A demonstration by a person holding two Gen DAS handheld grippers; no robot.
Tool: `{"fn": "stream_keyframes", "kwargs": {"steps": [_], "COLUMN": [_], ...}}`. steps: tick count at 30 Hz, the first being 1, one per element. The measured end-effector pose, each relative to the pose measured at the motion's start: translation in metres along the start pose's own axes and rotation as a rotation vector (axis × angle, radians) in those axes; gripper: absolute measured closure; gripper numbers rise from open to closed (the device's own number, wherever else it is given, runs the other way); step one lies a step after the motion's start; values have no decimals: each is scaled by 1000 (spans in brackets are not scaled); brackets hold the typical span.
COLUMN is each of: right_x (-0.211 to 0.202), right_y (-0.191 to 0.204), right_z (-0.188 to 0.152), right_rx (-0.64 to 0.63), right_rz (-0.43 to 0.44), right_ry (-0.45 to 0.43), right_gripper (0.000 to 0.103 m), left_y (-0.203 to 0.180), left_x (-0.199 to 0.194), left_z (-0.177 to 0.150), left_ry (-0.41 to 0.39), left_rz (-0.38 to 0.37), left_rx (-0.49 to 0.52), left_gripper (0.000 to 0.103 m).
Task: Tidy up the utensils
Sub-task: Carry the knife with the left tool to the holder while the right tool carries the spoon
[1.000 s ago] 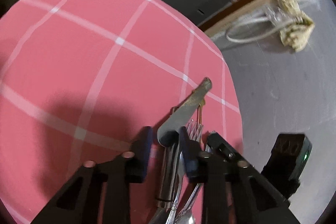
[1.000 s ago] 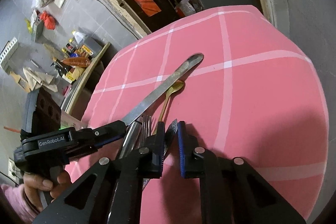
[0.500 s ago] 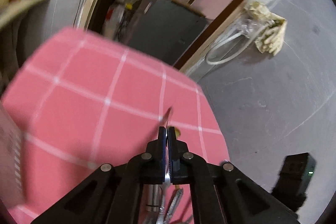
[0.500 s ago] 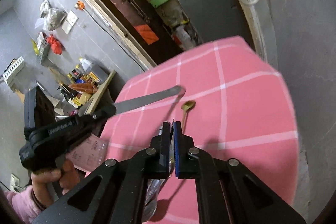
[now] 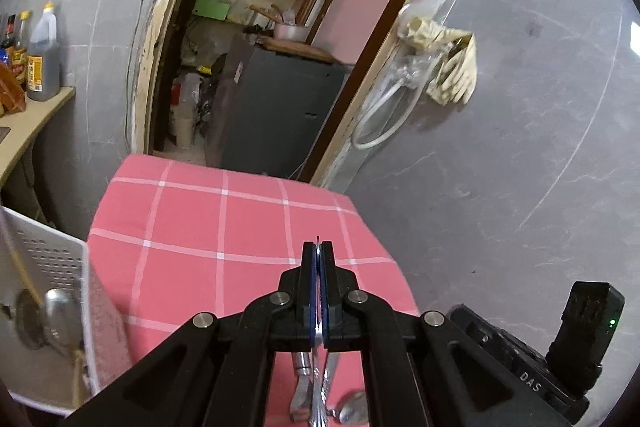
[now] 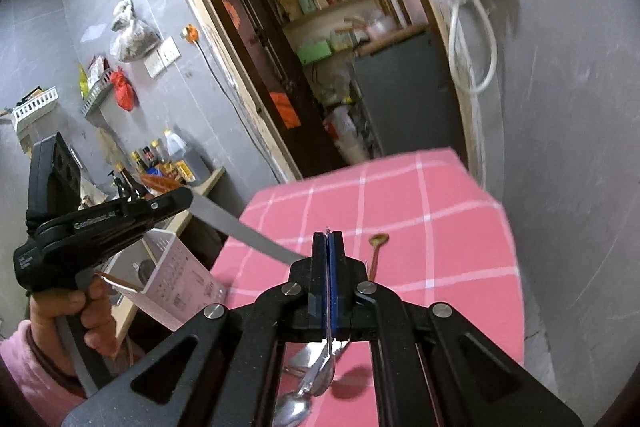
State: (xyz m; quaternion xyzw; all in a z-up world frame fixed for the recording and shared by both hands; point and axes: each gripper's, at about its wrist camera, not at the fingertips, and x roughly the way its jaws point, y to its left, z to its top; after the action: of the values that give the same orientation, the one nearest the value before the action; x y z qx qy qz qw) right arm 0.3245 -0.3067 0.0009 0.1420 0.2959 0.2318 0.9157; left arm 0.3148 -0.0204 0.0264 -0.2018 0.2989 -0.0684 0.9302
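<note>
My left gripper [image 5: 318,251] is shut on a table knife, seen edge-on between its pads; in the right wrist view the knife blade [image 6: 244,233] sticks out of that gripper [image 6: 176,201], raised above the pink checked tablecloth [image 5: 224,239]. My right gripper [image 6: 328,241] is shut on a thin steel utensil handle [image 6: 329,343], lifted off the cloth. A gold spoon [image 6: 376,251] lies on the cloth ahead of it. Loose steel spoons [image 6: 294,407] lie below the right gripper, and more cutlery [image 5: 320,399] lies under the left one.
A white perforated utensil basket [image 5: 52,267] stands at the table's left edge, holding a ladle [image 5: 60,315]; it also shows in the right wrist view [image 6: 176,279]. A shelf with bottles [image 5: 40,67], a doorway and a grey wall lie behind.
Both grippers closed on utensils and rose from the cloth. The left one lifted the knife up and left; the right one lifted its utensil, leaving the gold spoon lying on the cloth.
</note>
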Motion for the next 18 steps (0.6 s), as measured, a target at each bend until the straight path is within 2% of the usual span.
{"fn": "stream_keyframes", "kwargs": {"steps": [4,9,13,18], "right_x": [-23,-42,-44,-37], "right_y": [23,57,84,121], "right_z": [17,42,53,65], "right_rx": [-48,-104,-128,-168], "right_rz": [-15,24,71,154], "right_ry": [-64,-127,-160,-207], "right_gripper": [102,102,102,102], "left_y": [3,1,4,18], "left_x": [-30,-78,-115,-156], "left_z": [9,30,42,54], "left_ry": [-34,-111,-154,-165], "left_rz": [-36,-49,-22,63], "left_rx": [-6,32,60,79], "left_gripper": [101,101,101,101]}}
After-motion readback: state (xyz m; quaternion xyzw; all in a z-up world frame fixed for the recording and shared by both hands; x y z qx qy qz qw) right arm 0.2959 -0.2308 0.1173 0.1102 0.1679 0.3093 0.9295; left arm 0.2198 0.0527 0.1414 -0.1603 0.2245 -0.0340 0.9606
